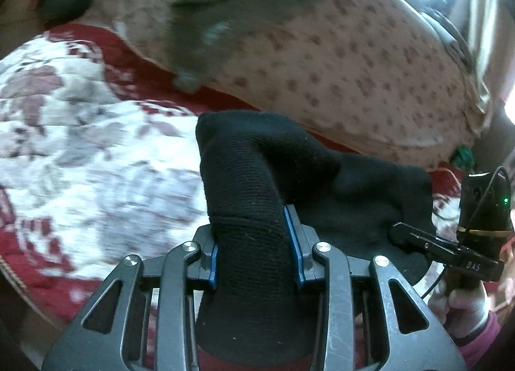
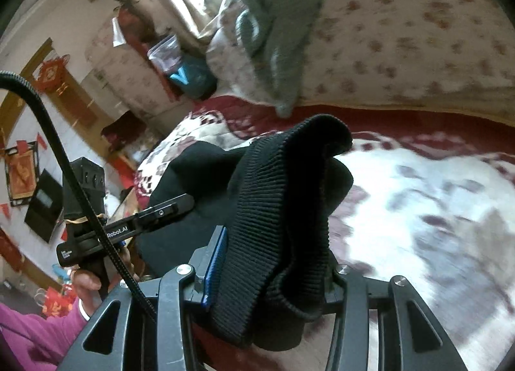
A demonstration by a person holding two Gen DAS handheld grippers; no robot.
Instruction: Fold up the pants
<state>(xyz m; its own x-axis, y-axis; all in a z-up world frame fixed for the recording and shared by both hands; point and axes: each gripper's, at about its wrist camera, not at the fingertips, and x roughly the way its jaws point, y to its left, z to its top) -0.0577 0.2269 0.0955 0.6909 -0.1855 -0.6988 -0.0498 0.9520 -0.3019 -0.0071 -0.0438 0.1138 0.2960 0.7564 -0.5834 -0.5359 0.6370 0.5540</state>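
The black knit pants [image 1: 244, 171] hang bunched above the bed. My left gripper [image 1: 254, 226] is shut on a thick roll of the fabric, blue pads pressed against both sides. In the right wrist view my right gripper [image 2: 273, 242] is shut on the ribbed black waistband [image 2: 289, 178], which folds over above the jaws. The pants stretch between the two grippers. The right gripper [image 1: 418, 239] shows at the right of the left wrist view, gripping the cloth's far end. The left gripper [image 2: 167, 207] shows at the left of the right wrist view. A hand in a pink sleeve [image 2: 38, 332] holds it.
A red and white floral quilt [image 1: 96, 152] covers the bed below. Behind it lies a beige spotted bedding roll [image 1: 354, 75] with a grey garment [image 1: 225, 17] draped on it. A dark bag with a blue letter [image 2: 183, 76] sits by the wall.
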